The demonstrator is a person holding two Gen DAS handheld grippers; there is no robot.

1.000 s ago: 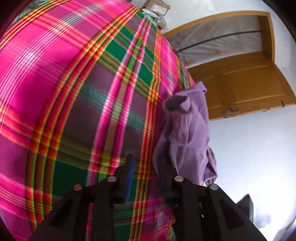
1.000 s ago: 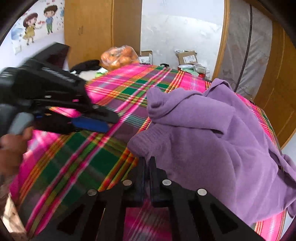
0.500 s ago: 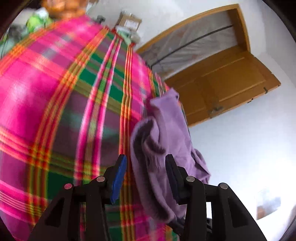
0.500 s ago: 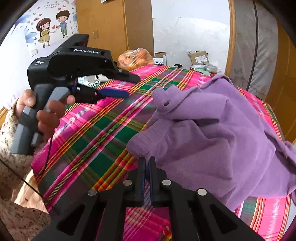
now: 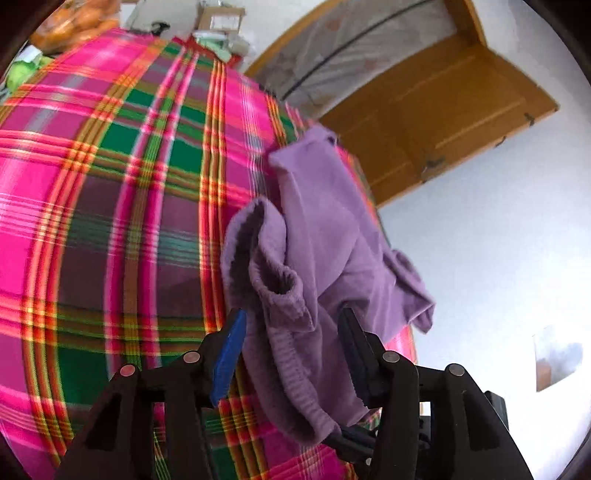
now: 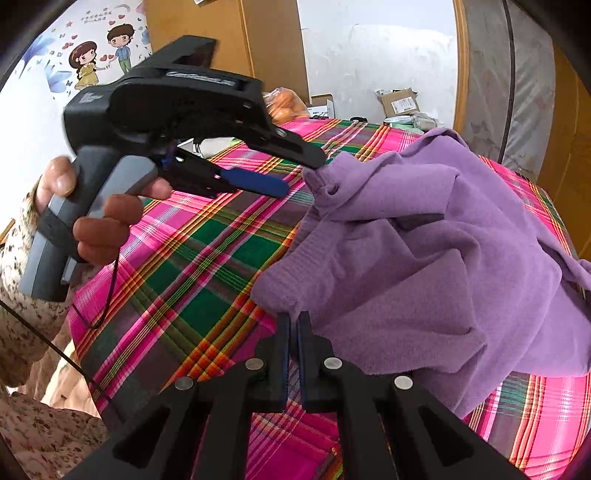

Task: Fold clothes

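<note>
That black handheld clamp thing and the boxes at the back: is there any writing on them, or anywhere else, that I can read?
None can be read.
Left gripper: a pale strip of print and a small logo on its black body, both blurred.
Cardboard box: a white label, its print too small.
Second cardboard box: a white label, blurred.
Cartoon wall sticker: drawings only, no words visible.

1. A crumpled purple knit sweater (image 6: 424, 251) lies on the right part of a bed covered in a pink, green and orange plaid sheet (image 6: 207, 258).
2. The black left gripper (image 6: 295, 173) sits left of the sweater, its fingers either side of a ribbed edge (image 5: 291, 332).
3. The black right gripper (image 6: 293, 325) is at the sweater's near edge.
4. Cardboard boxes (image 6: 400, 101) and a bag of oranges (image 6: 286, 107) lie beyond the bed's far end.
</note>
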